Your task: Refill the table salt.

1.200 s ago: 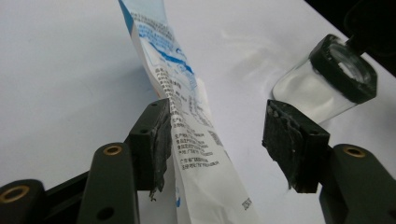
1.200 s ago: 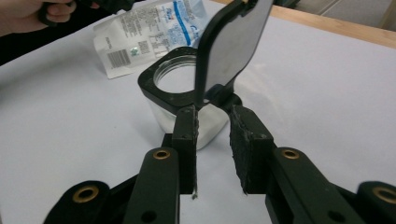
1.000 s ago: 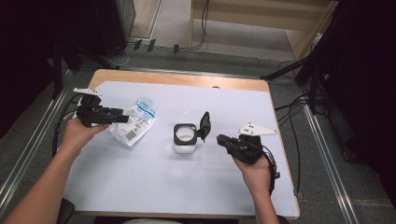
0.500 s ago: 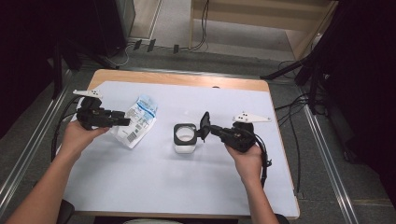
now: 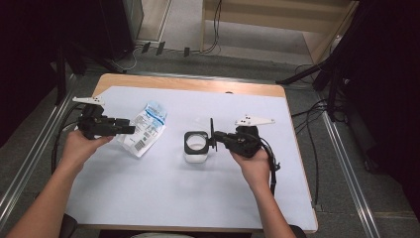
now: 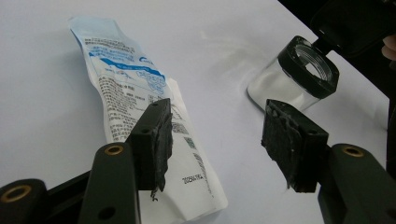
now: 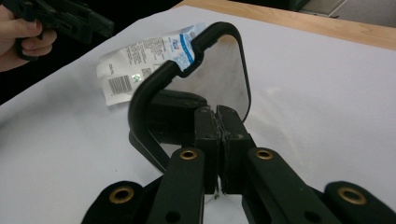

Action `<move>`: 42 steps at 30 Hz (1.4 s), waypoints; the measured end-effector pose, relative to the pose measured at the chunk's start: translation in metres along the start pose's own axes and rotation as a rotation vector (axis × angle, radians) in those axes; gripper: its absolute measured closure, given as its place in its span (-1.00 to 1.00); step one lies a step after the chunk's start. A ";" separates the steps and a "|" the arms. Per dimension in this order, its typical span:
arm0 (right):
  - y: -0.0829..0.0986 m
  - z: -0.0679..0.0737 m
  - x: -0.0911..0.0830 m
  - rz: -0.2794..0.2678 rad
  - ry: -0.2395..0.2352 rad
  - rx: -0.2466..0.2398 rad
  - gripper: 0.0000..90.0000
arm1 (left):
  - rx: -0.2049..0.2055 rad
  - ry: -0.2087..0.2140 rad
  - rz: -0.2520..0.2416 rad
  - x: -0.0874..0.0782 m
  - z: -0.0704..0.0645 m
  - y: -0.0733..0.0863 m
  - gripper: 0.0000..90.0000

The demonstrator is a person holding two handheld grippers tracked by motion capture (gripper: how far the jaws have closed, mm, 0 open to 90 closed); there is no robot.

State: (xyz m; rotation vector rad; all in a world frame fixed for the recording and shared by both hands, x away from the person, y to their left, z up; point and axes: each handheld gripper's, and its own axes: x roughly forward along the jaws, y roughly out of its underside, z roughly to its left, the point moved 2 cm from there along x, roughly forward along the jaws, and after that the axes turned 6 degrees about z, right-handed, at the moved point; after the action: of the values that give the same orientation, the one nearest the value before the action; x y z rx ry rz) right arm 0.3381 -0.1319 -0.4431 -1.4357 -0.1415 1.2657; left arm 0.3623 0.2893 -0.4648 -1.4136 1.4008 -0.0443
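Black squarish lid [image 7: 187, 100] clamped; glass jar [image 5: 196, 148] open.

In your right gripper view, the lid [image 7: 201, 88] stands up in front of the jar, so you cannot see the jar behind it. The lid also hides part of the packet [image 7: 140, 63]. In your left gripper view, one black jaw covers part of the packet [image 6: 140, 102], and its lower end is cut off by the bottom edge. The words on the packet are too small to read. In the high view, your left gripper [image 5: 124, 130] covers the packet's near edge.
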 end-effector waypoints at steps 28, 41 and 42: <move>0.006 -0.010 0.013 -0.005 0.021 -0.011 0.81 | 0.020 -0.002 0.006 0.001 -0.002 0.002 -0.03; 0.020 -0.041 -0.012 -0.044 0.123 0.021 0.43 | 0.037 -0.017 0.018 0.005 -0.008 0.001 -0.06; 0.021 -0.043 -0.014 -0.046 0.125 0.027 0.41 | 0.038 -0.010 0.018 0.005 -0.009 0.001 -0.07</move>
State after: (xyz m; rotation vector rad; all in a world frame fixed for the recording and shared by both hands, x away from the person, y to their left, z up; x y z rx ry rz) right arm 0.3525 -0.1760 -0.4620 -1.4760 -0.0718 1.1330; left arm 0.3574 0.2804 -0.4654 -1.3685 1.3968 -0.0517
